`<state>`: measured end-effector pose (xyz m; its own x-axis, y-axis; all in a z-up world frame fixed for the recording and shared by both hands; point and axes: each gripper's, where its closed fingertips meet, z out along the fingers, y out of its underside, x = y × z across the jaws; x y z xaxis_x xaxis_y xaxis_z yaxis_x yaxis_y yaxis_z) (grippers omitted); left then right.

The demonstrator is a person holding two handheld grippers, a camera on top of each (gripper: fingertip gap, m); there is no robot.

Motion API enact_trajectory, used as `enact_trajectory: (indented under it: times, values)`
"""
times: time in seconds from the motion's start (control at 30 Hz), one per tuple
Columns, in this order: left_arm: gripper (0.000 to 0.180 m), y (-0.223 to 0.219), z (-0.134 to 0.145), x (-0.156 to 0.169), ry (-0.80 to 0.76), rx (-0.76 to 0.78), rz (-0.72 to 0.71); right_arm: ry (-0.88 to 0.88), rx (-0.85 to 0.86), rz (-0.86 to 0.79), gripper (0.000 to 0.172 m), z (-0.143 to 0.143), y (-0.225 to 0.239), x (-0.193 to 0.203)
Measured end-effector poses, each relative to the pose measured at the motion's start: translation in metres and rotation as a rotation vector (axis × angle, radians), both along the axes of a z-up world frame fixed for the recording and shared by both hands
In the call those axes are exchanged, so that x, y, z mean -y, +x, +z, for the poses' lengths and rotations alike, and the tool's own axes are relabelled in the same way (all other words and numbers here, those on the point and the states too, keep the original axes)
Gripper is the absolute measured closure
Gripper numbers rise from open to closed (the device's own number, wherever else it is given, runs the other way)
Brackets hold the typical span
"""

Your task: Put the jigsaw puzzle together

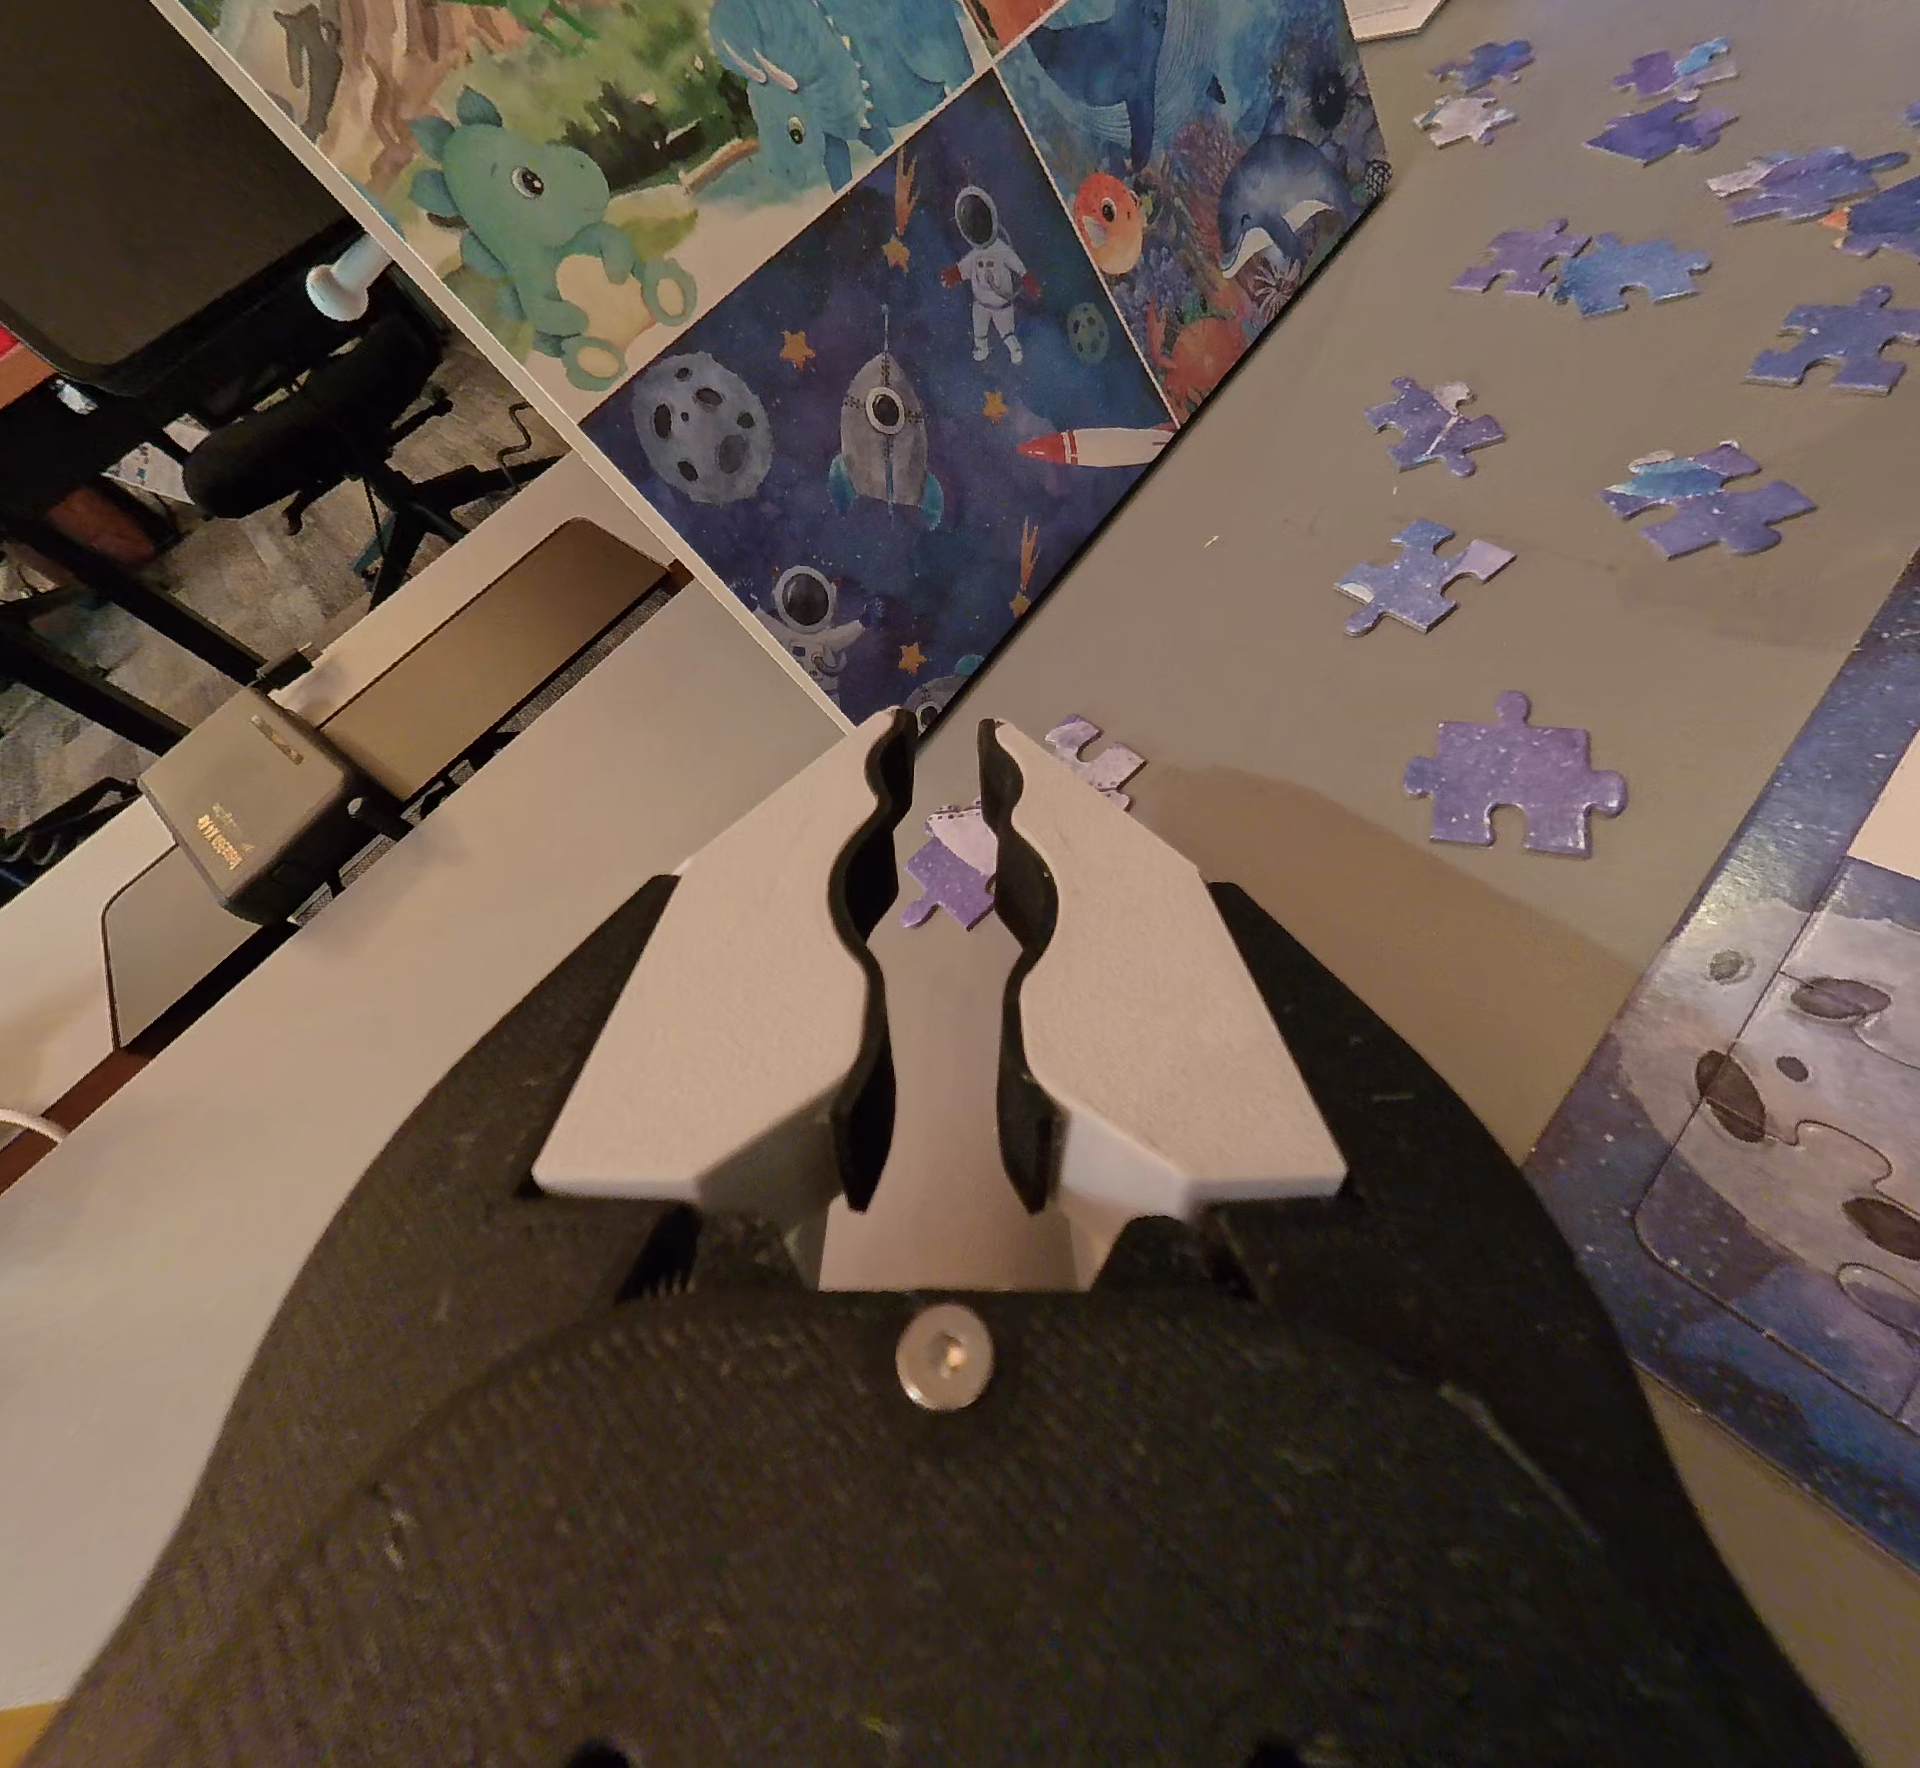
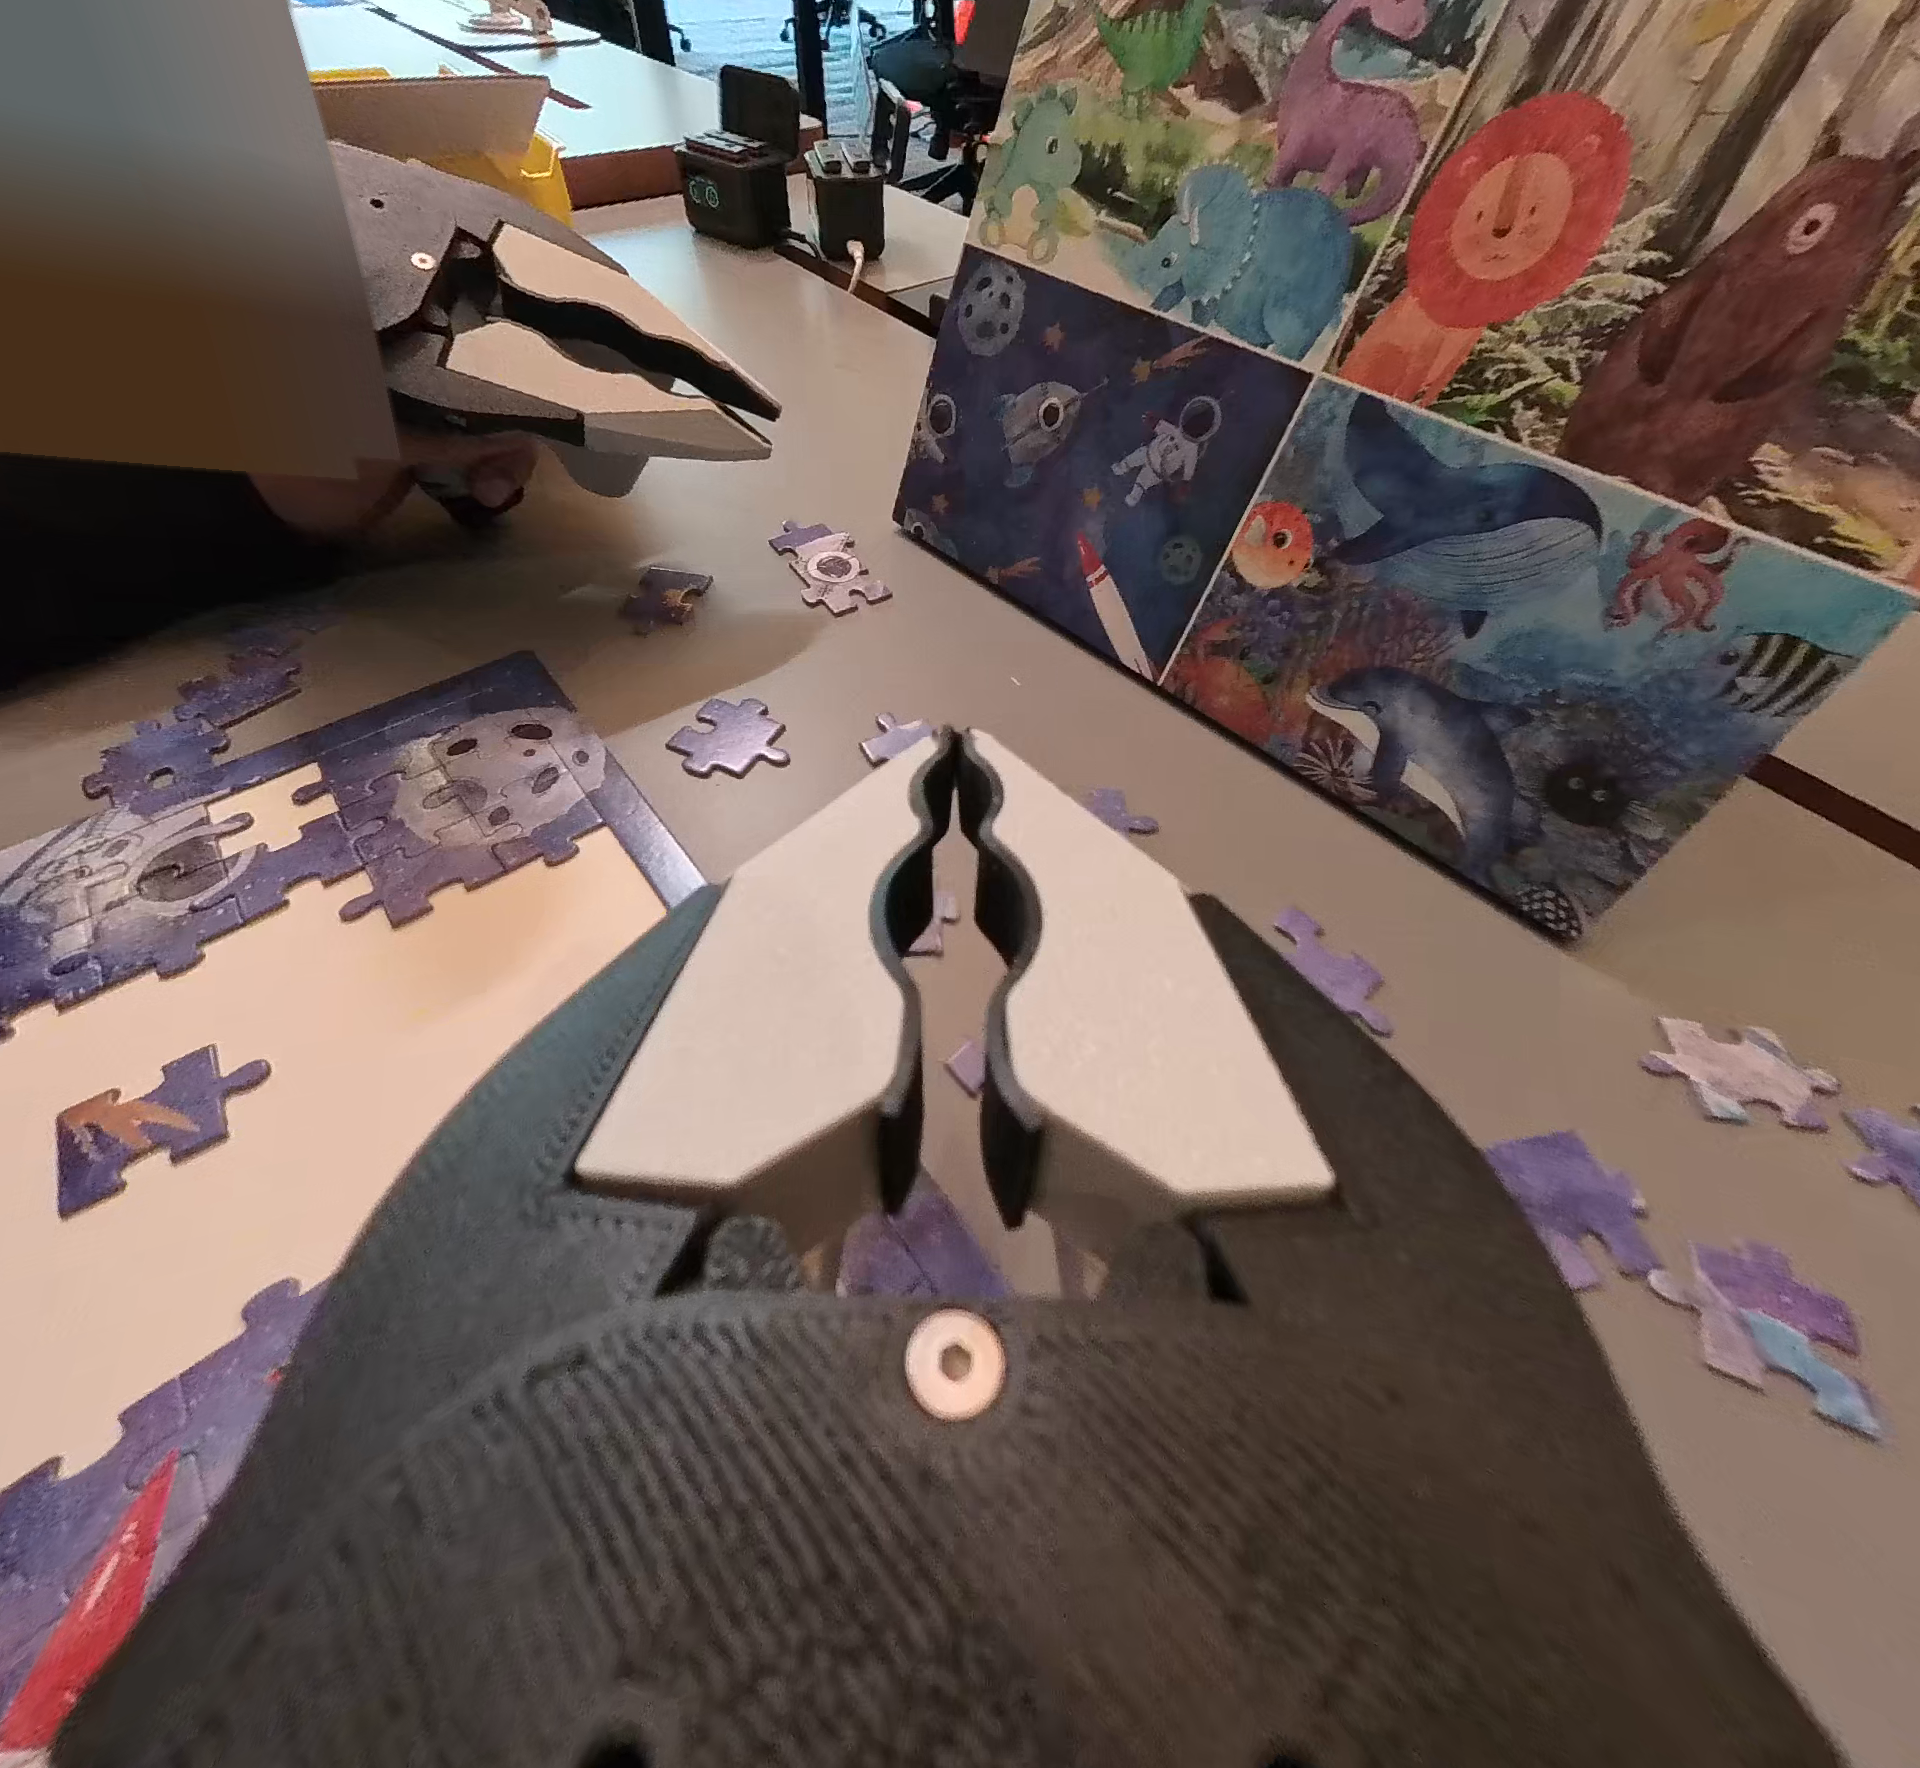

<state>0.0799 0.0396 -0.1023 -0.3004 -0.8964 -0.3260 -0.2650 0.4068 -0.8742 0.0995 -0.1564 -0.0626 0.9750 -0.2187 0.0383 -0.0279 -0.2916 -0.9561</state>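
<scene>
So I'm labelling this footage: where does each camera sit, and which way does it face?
Left wrist view: on the left gripper, slightly open, looking down at loose pieces and the box.
Right wrist view: on the shut right gripper, low above the table, facing the box; left gripper shows.
Shared: box, puzzle.

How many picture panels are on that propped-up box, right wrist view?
4: dinosaurs upper left, lion and bear upper right, space lower left, sea lower right. The box runs off frame, so more may be hidden.
</scene>
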Motion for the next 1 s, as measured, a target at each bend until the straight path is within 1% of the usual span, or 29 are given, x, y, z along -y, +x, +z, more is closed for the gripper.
enact_trajectory:
  times: [0.07,0.13,0.2,0.27,0.33,0.4,0.47,0.53,0.67,0.73,0.8,0.83,0.93,0.97,1.0]
  values:
    - [0.17,0.0,0.0,0.0,0.001,-0.001,0.0,0.002,-0.023,0.075,0.172,0.0,-0.014,-0.006]
    - [0.17,0.0,0.0,0.0,0.001,-0.002,0.0,-0.035,-0.091,0.21,0.172,-0.007,-0.044,-0.02]
    - [0.17,0.0,-0.001,0.0,0.002,-0.003,0.0,-0.181,-0.132,0.319,0.172,-0.031,-0.078,-0.037]
    - [0.17,0.0,-0.001,0.0,0.004,-0.002,0.0,-0.362,-0.114,0.455,0.172,-0.06,-0.119,-0.05]
    - [0.17,0.0,-0.001,0.0,0.005,-0.003,-0.001,-0.463,-0.076,0.578,0.172,-0.077,-0.157,-0.06]
    - [0.17,0.0,-0.001,0.0,0.005,-0.003,-0.001,-0.475,-0.066,0.664,0.172,-0.081,-0.187,-0.068]
    - [0.17,0.0,-0.001,0.0,0.006,-0.003,-0.001,-0.467,-0.106,0.738,0.172,-0.081,-0.21,-0.073]
    - [0.17,0.0,-0.001,0.0,0.006,-0.002,-0.001,-0.532,-0.087,0.732,0.172,-0.093,-0.211,-0.072]
    - [0.17,0.0,-0.001,0.0,0.006,-0.002,0.0,-0.516,-0.047,0.626,0.172,-0.092,-0.19,-0.077]
    - [0.17,0.0,-0.001,0.0,0.007,-0.003,0.0,-0.518,-0.074,0.666,0.172,-0.092,-0.196,-0.073]
    - [0.17,0.0,-0.001,0.0,0.006,-0.003,0.0,-0.516,-0.113,0.753,0.172,-0.092,-0.212,-0.068]
    - [0.17,0.0,-0.001,0.0,0.006,-0.002,0.0,-0.516,-0.11,0.753,0.172,-0.092,-0.212,-0.068]
    - [0.17,0.0,-0.001,0.0,0.006,-0.002,0.0,-0.511,-0.02,0.612,0.172,-0.092,-0.186,-0.077]
    - [0.17,0.0,-0.001,0.0,0.006,-0.003,0.0,-0.51,-0.03,0.621,0.172,-0.092,-0.187,-0.075]
    - [0.17,0.0,-0.001,0.0,0.007,-0.003,0.0,-0.506,-0.063,0.669,0.172,-0.092,-0.196,-0.073]
